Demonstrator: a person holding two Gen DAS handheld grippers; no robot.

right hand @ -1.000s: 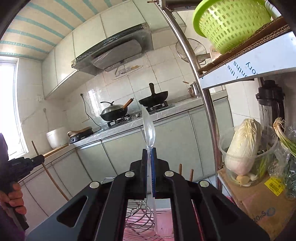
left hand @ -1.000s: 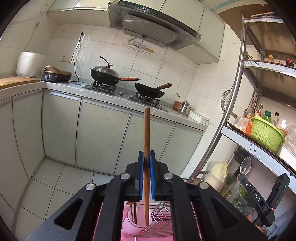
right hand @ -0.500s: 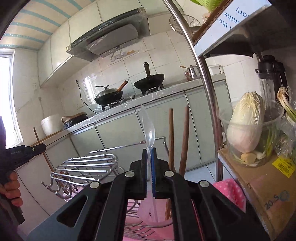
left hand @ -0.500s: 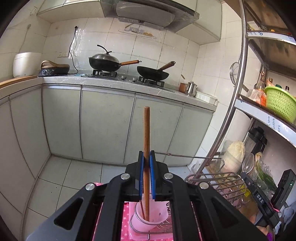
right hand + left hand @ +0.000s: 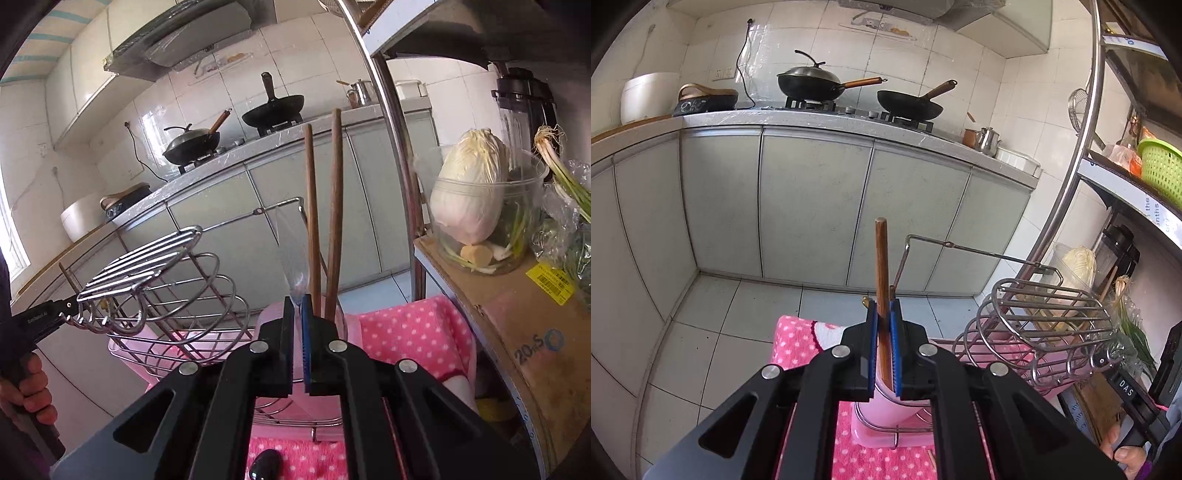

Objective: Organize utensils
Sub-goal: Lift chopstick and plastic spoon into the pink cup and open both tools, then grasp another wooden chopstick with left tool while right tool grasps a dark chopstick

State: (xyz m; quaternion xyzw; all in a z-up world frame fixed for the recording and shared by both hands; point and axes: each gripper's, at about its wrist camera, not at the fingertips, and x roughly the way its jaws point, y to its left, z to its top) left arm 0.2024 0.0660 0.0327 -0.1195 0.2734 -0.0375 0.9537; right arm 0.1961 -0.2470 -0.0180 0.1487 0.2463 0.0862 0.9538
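Observation:
My left gripper (image 5: 882, 314) is shut on a brown wooden chopstick (image 5: 881, 266), held upright with its lower end inside the pink utensil cup (image 5: 886, 404) of the wire dish rack (image 5: 1041, 325). My right gripper (image 5: 297, 306) is shut on a clear plastic spoon (image 5: 291, 251), bowl up, over the same pink cup (image 5: 341, 325). Two wooden chopsticks (image 5: 334, 206) stand in that cup just right of the spoon. The left gripper (image 5: 70, 306) shows at the left of the right wrist view.
The wire rack (image 5: 159, 280) sits in a pink tray on a pink dotted cloth (image 5: 410, 328). A metal shelf post (image 5: 391, 122) and a cardboard box (image 5: 517, 332) with a cabbage tub (image 5: 472, 199) stand right. Kitchen cabinets (image 5: 812, 206) and woks are behind. A dark object (image 5: 264, 469) lies on the cloth.
Both grippers have come down toward the rack. The chopstick's lower end now sits in the pink cup, and the spoon has dropped beside the two standing chopsticks.

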